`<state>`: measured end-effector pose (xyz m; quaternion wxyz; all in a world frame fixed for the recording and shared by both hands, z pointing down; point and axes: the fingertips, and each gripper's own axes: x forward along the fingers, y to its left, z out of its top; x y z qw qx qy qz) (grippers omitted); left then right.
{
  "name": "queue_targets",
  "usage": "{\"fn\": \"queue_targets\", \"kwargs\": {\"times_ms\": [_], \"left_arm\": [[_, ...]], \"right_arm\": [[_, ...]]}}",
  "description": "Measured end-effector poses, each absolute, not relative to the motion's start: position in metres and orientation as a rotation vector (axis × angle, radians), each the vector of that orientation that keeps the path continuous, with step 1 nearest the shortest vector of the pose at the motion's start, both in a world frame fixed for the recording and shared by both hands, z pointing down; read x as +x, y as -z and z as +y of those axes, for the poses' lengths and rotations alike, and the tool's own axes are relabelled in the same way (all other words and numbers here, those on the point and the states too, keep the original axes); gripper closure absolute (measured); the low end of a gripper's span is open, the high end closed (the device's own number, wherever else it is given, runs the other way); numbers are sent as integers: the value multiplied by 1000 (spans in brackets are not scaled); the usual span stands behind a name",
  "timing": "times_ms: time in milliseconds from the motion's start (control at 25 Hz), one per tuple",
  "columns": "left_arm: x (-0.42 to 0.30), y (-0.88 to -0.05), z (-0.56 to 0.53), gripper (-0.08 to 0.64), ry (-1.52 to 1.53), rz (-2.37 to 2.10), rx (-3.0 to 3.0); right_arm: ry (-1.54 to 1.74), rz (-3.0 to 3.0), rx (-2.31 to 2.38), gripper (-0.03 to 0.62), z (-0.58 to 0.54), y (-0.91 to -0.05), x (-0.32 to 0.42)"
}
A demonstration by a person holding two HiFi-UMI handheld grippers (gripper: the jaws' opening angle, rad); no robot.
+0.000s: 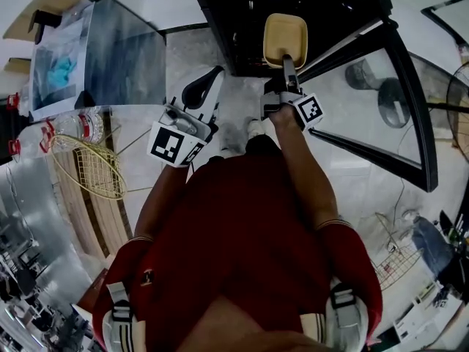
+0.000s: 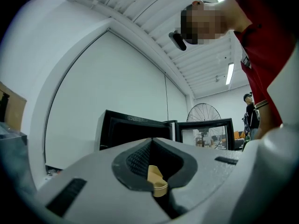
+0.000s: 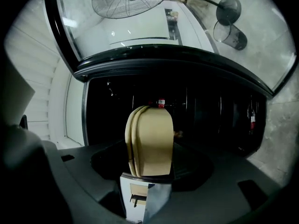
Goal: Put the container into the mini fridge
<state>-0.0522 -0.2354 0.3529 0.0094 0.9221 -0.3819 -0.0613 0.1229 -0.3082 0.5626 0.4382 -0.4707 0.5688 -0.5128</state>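
My right gripper (image 1: 287, 66) is shut on a tan, rounded-square container (image 1: 285, 38) and holds it level at the mouth of the black mini fridge (image 1: 293, 9). In the right gripper view the container (image 3: 150, 141) stands on edge between the jaws of the right gripper (image 3: 148, 171), with the fridge's dark inside (image 3: 215, 115) right behind it. The fridge's glass door (image 1: 381, 101) hangs open to the right. My left gripper (image 1: 202, 94) hovers left of the fridge, jaws together and holding nothing. In its own view the left gripper (image 2: 156, 183) points level at the fridge (image 2: 135, 132).
A shiny table (image 1: 124, 57) stands at the left, with plastic bottles (image 1: 80, 127) and a wire basket (image 1: 91, 167) below it. A floor fan's base (image 1: 388, 94) shows through the door glass. Another wire basket (image 1: 396, 262) lies at the right. A second person (image 2: 250, 111) stands far off.
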Motion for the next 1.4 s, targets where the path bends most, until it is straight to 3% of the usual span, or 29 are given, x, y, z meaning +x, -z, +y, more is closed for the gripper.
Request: {"fn": "queue_targets", "kwargs": {"times_ms": [1400], "left_arm": [[-48, -394, -317, 553, 90, -1450, 2728]], "right_arm": [[1348, 1334, -1165, 337, -446, -640, 144]]}}
